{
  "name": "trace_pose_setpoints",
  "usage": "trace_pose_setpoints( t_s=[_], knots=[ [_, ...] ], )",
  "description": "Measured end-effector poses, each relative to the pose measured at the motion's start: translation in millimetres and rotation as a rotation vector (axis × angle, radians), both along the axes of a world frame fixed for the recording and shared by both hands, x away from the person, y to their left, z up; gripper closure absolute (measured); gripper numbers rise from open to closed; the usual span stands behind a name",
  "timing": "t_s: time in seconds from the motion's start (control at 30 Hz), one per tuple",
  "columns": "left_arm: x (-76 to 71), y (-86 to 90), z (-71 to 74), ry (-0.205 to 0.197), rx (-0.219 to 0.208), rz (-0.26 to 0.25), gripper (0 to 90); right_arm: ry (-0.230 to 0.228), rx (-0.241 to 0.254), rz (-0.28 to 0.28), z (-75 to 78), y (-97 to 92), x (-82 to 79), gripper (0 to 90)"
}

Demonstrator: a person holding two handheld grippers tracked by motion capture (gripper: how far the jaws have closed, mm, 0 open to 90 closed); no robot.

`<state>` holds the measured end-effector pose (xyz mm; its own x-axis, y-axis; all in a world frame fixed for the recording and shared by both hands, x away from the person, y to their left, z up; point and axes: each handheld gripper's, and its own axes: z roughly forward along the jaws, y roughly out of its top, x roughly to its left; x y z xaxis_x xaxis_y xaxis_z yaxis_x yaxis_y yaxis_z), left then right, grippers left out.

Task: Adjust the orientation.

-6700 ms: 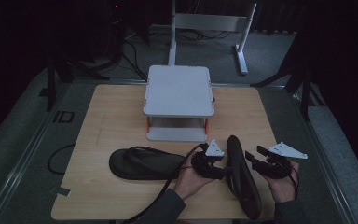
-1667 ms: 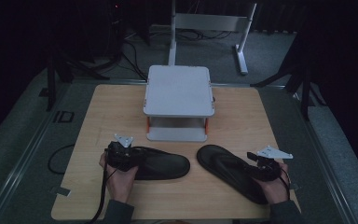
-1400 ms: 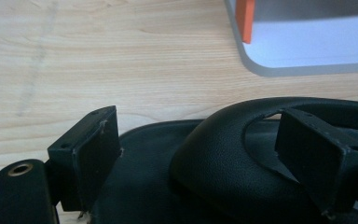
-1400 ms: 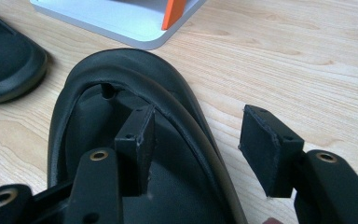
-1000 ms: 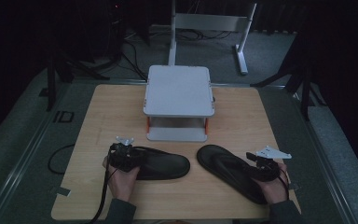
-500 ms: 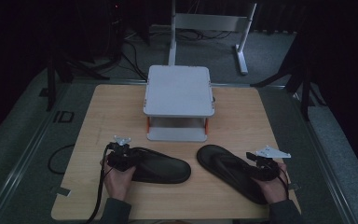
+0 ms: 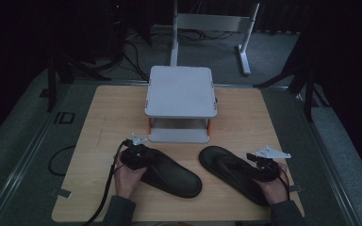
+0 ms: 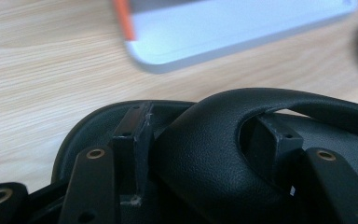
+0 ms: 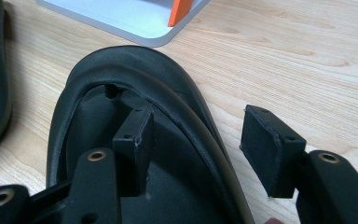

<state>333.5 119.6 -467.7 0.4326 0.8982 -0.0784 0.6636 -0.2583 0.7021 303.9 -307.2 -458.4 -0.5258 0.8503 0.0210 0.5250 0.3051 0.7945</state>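
Left gripper jaws have just been closing, pads clamped across left flip-flop's strap, grip suited to lifting | right gripper open, jaws straddling right flip-flop's strap and edge, nothing gripped | both flip-flops flat on table before white stand | stand's lower shelf looks unoccupied, likely destination.

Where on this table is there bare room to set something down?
Bare wood lies left and right of the white stand, and in the gap between the left sandal and the right sandal. The near edge is crowded by both sandals and grippers.
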Motion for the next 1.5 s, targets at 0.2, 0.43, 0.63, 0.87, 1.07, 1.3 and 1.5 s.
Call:
trace_pose_setpoints(
  t_s=[0.2,0.43,0.63,0.87,1.07,1.3,1.5],
  knots=[
    [-2.9,-28.3,-0.6,-0.003,-0.002,-0.103,44.8,0.002,-0.002,0.007,-0.7,1.6,-0.3,44.1],
    [-4.8,-57.5,-1.0,-0.002,-0.003,-0.185,44.3,-0.003,-0.009,0.013,0.1,4.5,-2.6,44.1],
    [-8.1,-68.9,-1.1,-0.006,-0.004,-0.208,43.8,-0.026,-0.006,0.022,5.6,6.2,-10.4,44.1],
    [-16.4,-65.0,3.1,-0.034,0.0,-0.187,39.7,-0.031,-0.004,0.043,8.0,7.8,-23.5,44.1],
    [-22.9,-61.3,5.1,-0.055,-0.002,-0.167,37.3,-0.013,-0.025,0.065,3.8,10.8,-27.0,45.3],
    [-15.4,-66.2,-0.5,-0.028,-0.004,-0.164,34.7,0.009,-0.049,0.105,-1.7,21.3,-22.0,52.2],
    [-10.8,-71.0,-0.9,-0.006,0.007,-0.132,23.4,0.011,-0.042,0.109,-0.9,31.3,-14.1,54.9]
  ],
)
